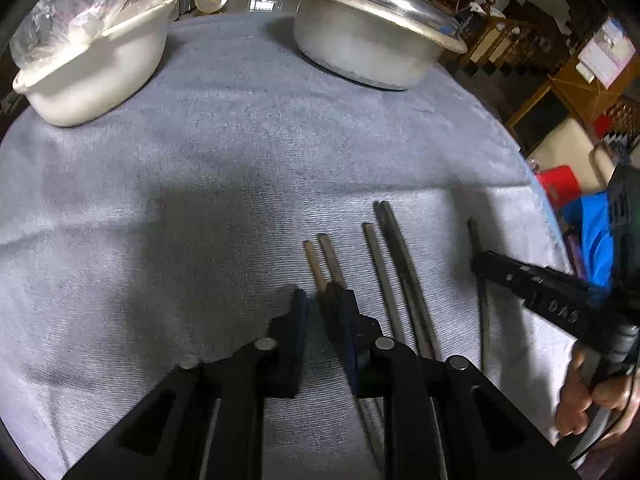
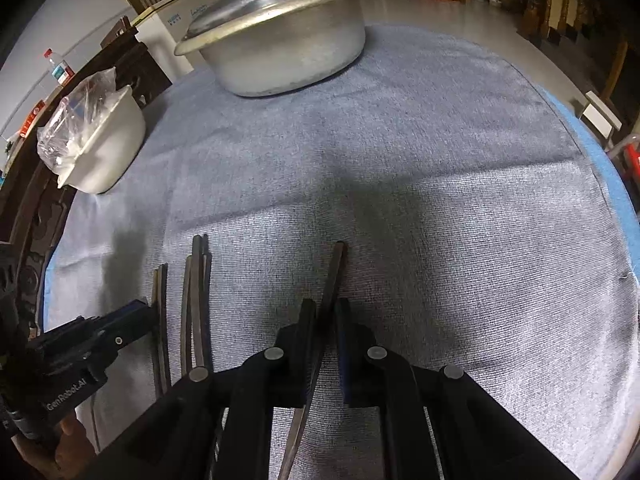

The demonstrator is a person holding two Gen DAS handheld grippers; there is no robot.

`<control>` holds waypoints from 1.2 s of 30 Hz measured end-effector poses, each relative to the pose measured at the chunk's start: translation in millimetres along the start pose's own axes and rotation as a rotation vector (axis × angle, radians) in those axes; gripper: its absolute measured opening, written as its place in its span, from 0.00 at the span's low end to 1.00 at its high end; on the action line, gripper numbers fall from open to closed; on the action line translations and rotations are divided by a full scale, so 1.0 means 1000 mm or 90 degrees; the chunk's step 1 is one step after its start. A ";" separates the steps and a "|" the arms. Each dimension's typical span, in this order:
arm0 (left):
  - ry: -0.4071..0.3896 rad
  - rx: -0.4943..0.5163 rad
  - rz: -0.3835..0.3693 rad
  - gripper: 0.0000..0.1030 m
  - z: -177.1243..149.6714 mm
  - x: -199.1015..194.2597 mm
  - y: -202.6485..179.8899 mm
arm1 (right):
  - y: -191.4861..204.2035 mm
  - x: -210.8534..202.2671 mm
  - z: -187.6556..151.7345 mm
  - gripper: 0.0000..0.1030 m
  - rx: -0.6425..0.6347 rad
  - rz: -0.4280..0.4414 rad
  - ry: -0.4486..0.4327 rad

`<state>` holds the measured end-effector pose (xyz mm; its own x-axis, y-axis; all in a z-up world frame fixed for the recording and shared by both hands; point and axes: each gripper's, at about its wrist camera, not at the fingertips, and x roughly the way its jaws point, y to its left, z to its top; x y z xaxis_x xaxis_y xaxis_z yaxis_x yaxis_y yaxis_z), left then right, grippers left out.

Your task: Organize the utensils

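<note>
Several chopsticks lie side by side on the grey-blue cloth. In the left wrist view a brown pair (image 1: 325, 260) lies just right of my open left gripper (image 1: 322, 300), its right finger resting over them. A dark pair (image 1: 394, 264) lies further right. A single dark chopstick (image 1: 478, 276) lies at the right, with my right gripper (image 1: 480, 262) at it. In the right wrist view that dark chopstick (image 2: 334, 276) lies between the fingers of my right gripper (image 2: 326, 308), which stands open around it. The other chopsticks (image 2: 195, 300) lie to the left, near my left gripper (image 2: 138, 316).
A lidded metal pot (image 1: 372, 36) stands at the back of the table, also seen in the right wrist view (image 2: 280, 40). A white bowl with a plastic bag (image 1: 92, 64) stands at the back left. The table edge (image 1: 548, 204) curves along the right.
</note>
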<state>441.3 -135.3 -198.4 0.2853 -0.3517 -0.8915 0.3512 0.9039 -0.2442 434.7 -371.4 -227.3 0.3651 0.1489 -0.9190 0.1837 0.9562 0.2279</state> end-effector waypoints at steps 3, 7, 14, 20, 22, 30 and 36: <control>0.004 0.017 0.003 0.11 -0.001 0.000 0.002 | 0.001 0.000 0.001 0.11 -0.008 -0.005 0.001; 0.014 0.054 0.021 0.11 -0.003 -0.002 0.003 | 0.000 -0.001 0.001 0.09 -0.010 -0.002 0.006; 0.050 0.038 0.037 0.10 0.003 -0.002 0.011 | 0.002 0.002 0.009 0.09 -0.005 -0.014 0.051; 0.026 0.049 0.067 0.08 0.007 0.003 -0.002 | 0.015 0.005 0.014 0.10 -0.034 -0.046 0.051; 0.019 0.053 0.069 0.08 0.005 0.003 -0.002 | 0.012 0.004 0.012 0.09 -0.025 -0.037 0.038; -0.034 0.047 0.060 0.04 -0.017 -0.031 -0.002 | 0.006 -0.032 -0.015 0.07 -0.012 0.029 -0.037; -0.130 0.049 0.046 0.04 -0.041 -0.099 -0.010 | 0.016 -0.086 -0.041 0.07 -0.024 0.066 -0.141</control>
<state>373.5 -99.8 -123.4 0.4844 -0.3353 -0.8080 0.3881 0.9101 -0.1450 368.6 -358.2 -157.6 0.5717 0.1922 -0.7976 0.1025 0.9478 0.3019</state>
